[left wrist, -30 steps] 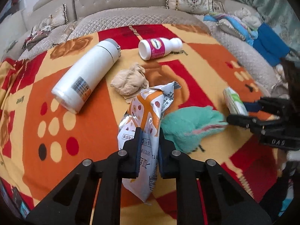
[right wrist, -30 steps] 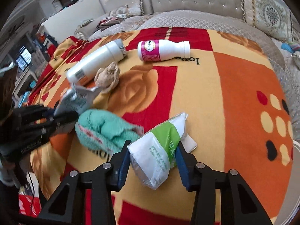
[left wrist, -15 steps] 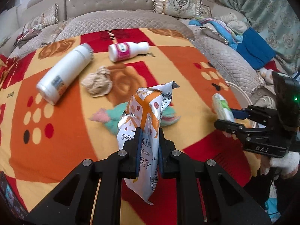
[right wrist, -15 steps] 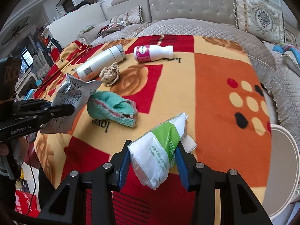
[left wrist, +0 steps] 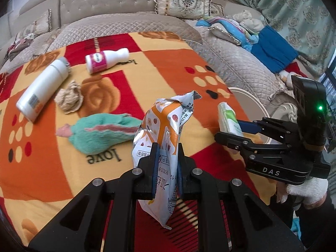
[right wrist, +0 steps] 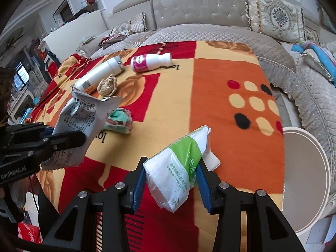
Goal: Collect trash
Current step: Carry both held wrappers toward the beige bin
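Blanket: red, orange and cream blocks with dots. Snack wrapper: white with orange bands. Tissue pack: white, green stripe. Cloth: teal, pink-trimmed. Small bottle: white, magenta label. Flask: white. Paper wad: beige.

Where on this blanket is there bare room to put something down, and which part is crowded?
The orange stretch of the blanket right of the pink-labelled bottle, down to the dotted patch, lies bare. So does the cream strip right of the teal cloth. The far-left corner is crowded: white flask, crumpled paper and bottle sit close together.
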`<state>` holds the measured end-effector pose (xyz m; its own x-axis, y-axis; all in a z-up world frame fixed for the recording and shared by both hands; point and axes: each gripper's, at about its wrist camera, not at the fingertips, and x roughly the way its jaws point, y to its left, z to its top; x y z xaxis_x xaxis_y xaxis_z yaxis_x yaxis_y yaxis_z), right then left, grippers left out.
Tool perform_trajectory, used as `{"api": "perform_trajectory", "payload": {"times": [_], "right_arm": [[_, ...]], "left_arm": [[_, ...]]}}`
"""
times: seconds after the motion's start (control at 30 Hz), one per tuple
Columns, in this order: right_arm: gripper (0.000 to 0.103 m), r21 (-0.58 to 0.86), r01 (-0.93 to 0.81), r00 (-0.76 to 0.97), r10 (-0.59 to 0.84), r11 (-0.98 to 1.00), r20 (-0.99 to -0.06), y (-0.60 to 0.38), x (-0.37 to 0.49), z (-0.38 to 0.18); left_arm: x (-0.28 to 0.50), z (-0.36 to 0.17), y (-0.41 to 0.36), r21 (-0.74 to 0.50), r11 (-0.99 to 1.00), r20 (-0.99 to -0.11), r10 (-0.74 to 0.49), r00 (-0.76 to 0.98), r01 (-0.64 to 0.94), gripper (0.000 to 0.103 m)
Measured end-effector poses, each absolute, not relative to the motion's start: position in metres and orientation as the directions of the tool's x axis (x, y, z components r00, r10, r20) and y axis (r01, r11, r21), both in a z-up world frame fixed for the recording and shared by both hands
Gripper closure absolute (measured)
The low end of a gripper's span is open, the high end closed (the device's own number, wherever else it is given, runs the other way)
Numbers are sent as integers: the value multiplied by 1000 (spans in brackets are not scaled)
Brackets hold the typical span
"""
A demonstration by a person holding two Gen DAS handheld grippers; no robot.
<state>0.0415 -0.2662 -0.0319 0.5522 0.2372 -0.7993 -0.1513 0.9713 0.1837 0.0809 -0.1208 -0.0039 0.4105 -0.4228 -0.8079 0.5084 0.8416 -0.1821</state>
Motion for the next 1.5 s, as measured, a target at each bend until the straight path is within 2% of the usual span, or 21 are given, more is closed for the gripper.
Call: {"api": "perform_trajectory", "payload": {"times": [0.87,1.5], "right_arm": [[60,191,61,594,118,980,-796,-390,-2,-34],[59,214,243,548,48,946,-835,-479,-25,-72]], "left_arm": [[60,-8,-256,-203,729,-808,-502,309,653,91],[60,-24,-344,-283,651,-805,-560,194,704,91]]}}
